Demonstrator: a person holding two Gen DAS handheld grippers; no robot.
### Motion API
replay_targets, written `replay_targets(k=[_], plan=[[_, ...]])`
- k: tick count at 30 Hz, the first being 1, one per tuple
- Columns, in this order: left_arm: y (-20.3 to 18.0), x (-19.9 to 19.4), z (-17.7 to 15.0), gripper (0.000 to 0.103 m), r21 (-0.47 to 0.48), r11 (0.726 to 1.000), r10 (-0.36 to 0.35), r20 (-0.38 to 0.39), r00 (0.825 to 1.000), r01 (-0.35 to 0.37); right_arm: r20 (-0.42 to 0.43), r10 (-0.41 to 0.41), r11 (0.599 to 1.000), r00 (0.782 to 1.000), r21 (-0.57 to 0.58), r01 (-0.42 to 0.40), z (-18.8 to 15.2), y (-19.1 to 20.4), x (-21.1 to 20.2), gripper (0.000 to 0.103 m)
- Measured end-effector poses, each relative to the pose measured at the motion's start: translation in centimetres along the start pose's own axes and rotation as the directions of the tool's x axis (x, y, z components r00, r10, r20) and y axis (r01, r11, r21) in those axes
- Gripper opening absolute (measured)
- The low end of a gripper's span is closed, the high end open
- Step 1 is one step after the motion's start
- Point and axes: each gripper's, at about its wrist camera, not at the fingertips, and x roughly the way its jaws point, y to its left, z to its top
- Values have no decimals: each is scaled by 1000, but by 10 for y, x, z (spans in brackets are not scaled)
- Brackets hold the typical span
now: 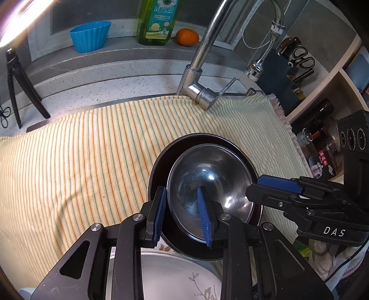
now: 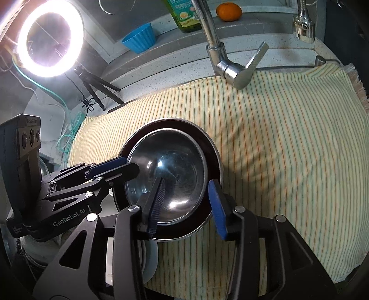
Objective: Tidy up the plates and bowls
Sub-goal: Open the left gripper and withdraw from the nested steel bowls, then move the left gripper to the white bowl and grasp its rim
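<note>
White plate: near part hidden behind the left gripper's arms, cut by the bottom edge.
Dish soap bottle: top cut off; label print too small to read.
Dark bowl: mostly covered by the steel bowl nested inside.
Ring light: cropped at the corner, glare.

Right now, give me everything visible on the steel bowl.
The steel bowl is round, shiny metal, empty and scuffed inside. It sits upright, nested in a wider dark bowl on the striped cloth. The left tool and the right tool each straddle its rim, with one finger inside; the pads look slack.
</note>
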Motion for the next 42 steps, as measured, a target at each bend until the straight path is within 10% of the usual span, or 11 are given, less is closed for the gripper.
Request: replay_targets(k=[6,14,27,42], plan=[[4,-12,1,29,-14,1000,-17,25,1000,18,26,7,1000,1000,7,-8,0,3,-9,50],[16,-44,-5,68,-63,998,7,79,997,-2,82,47,999,996,-16,-46,1,19,-27,80],[72,-119,-47,69,-230,972,101,206,973,-52,100,130,989,987,-91,-121,2,62,-36,88],[146,-184,-138,69,-491,865,256,249,934,-106,-27,254,923,967,-291,-251,-15,160,-5,88]])
